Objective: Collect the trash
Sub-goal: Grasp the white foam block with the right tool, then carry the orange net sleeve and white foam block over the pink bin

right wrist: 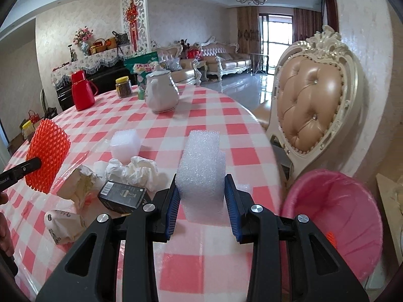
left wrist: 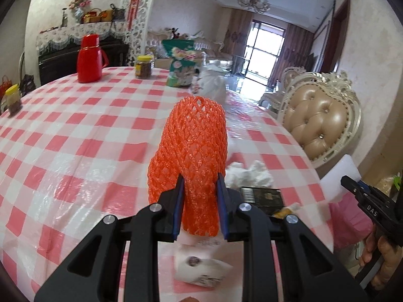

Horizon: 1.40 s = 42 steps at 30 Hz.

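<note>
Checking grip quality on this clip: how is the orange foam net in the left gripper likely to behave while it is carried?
The orange foam net is probably very light: the left gripper holds it clear of the table by its lower end alone. It looks soft, pinched narrow between the pads yet bulging above them. It seems springy enough to stand without drooping, though it could slip.

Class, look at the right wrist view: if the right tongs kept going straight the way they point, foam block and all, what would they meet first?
Probably the checked tablecloth just beyond the white foam block that the right tongs hold; the white teapot sits farther off to the left. Depth is hard to judge.
</note>
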Each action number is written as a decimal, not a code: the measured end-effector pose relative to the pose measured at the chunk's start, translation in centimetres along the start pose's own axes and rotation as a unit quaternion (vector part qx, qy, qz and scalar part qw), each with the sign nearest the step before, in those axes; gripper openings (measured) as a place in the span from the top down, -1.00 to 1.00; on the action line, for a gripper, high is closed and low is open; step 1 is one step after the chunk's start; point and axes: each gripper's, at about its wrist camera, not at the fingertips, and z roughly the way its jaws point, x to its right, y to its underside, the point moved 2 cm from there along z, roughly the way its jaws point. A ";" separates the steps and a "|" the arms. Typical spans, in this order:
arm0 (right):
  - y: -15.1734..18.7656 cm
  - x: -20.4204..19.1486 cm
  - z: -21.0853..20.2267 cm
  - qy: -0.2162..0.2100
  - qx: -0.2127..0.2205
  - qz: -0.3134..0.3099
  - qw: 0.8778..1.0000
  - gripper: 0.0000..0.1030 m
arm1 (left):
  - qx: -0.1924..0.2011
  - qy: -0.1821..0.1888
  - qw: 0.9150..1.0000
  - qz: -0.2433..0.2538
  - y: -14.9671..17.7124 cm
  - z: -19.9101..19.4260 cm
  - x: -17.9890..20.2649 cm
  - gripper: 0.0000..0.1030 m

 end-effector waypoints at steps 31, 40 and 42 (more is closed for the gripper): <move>4.6 16.9 -3.6 0.090 -0.010 0.091 0.992 0.33 | -0.011 0.115 0.987 0.108 1.9 0.9 19.9 0.55; 6.3 18.6 -2.7 0.090 -0.032 0.105 0.990 0.32 | -0.021 0.129 0.983 0.126 2.3 1.8 23.0 0.55; 6.8 18.9 -2.3 0.089 -0.038 0.106 0.990 0.32 | -0.024 0.134 0.982 0.132 2.5 2.1 23.8 0.55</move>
